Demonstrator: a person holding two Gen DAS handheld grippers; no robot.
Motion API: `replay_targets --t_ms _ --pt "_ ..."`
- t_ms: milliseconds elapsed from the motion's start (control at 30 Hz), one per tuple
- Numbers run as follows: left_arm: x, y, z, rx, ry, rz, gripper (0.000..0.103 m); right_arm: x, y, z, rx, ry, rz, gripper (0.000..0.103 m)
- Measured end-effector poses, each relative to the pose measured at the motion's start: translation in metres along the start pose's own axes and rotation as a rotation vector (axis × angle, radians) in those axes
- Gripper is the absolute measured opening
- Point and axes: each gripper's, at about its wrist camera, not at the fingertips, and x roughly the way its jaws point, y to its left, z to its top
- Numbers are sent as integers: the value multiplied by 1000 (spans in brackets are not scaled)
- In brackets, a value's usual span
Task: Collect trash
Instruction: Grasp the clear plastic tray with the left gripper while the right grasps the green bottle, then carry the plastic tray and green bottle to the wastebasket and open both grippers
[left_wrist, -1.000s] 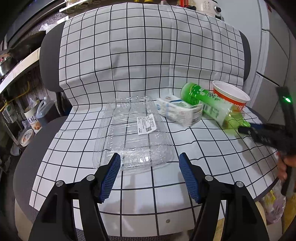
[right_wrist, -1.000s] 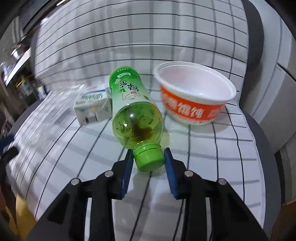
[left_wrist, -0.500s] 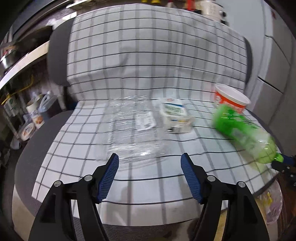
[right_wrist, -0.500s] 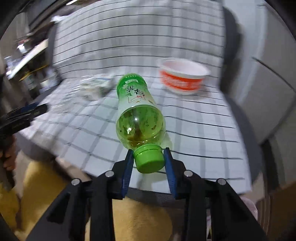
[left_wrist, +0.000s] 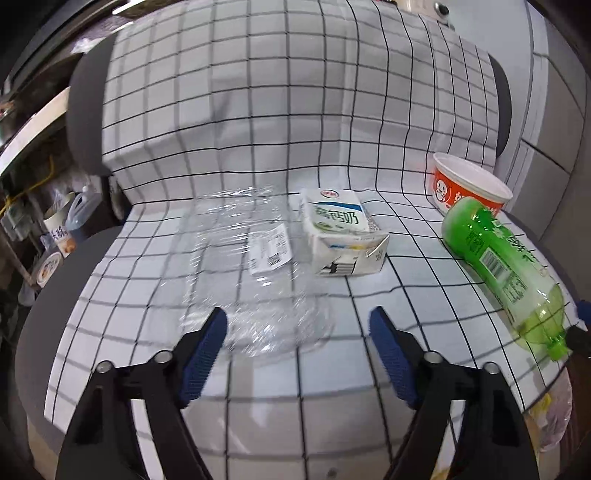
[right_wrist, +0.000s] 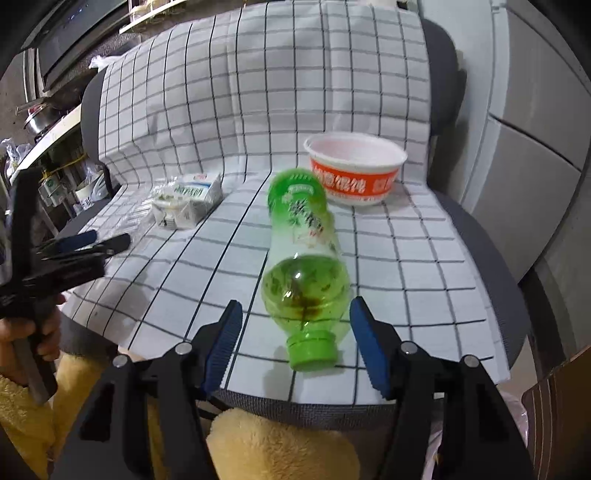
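While your left gripper (left_wrist: 297, 345) stands wide apart with nothing between its blue pads, its camera shows you a clear plastic tray (left_wrist: 251, 266) with a white barcode sticker just ahead on the checked cloth (left_wrist: 258, 110), then a white milk carton (left_wrist: 341, 236) printed 高钙奶, a green bottle (left_wrist: 498, 266) lying on its side with a barcode on its label, and an orange bowl (left_wrist: 465, 184) behind it. In your right view, the right gripper (right_wrist: 295, 345) is spread open, its pads flanking but not touching the bottle's green cap (right_wrist: 312, 349), and the bottle lies near the cloth's front edge; the bowl's white lettering is too blurred to read.
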Motion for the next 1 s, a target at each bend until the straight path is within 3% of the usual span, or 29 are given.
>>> replay_targets --t_ms 333,400,433,667,800,1000 --pt "52 -15 17 86 109 129 44 -4 -15 1 37 -13 -16 60" --pt "46 -15 16 93 101 130 28 -4 -16 1 40 -10 -12 60" --pt "43 -14 16 98 96 139 12 -3 -16 1 41 -11 -12 60" --pt "-29 13 -4 61 -71 36 7 0 -13 3 42 -26 6 61" --pt "-77 32 -9 -30 -160 -8 7 9 -11 11 42 -40 14 72" --pt "-100 45 -7 -147 -190 -100 7 40 -9 32 30 -22 5 78"
